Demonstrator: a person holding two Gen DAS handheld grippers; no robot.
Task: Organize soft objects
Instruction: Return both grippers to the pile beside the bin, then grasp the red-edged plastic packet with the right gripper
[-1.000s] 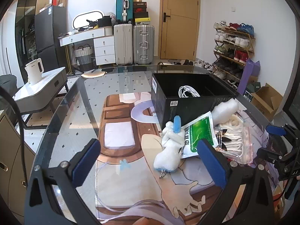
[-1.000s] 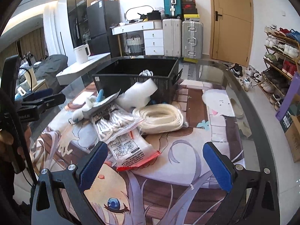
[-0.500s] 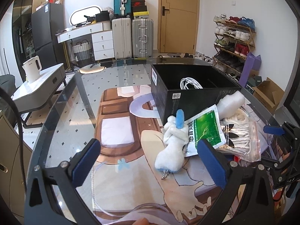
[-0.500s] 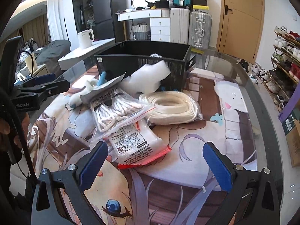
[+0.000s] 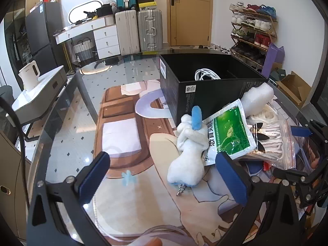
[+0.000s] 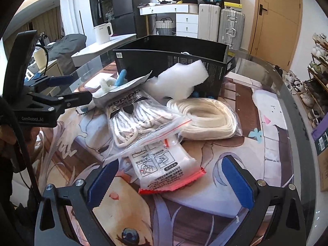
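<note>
A white plush toy with a blue ear [image 5: 189, 149] lies on the printed mat, just ahead of my open, empty left gripper [image 5: 164, 176]. A green-and-white packet [image 5: 229, 131] leans on it. A black box [image 5: 207, 82] behind holds a white cable coil [image 5: 205, 74]. In the right wrist view my open, empty right gripper [image 6: 170, 182] is close over a red-edged zip bag [image 6: 164, 170]. Beyond lie a bag of white cords [image 6: 135, 116], a bagged white rope coil [image 6: 207, 119] and white foam [image 6: 180, 82] against the box [image 6: 170, 51].
The glass table's round edge [image 6: 295, 110] curves at the right. The left gripper [image 6: 51, 100] shows at the left of the right wrist view. A shoe rack [image 5: 252, 30], suitcases [image 5: 139, 30] and a side table with a kettle [image 5: 30, 78] stand around.
Both grippers have moved closer to the pile. The plush toy and the zip bag look larger in their views. Nothing was grasped.
</note>
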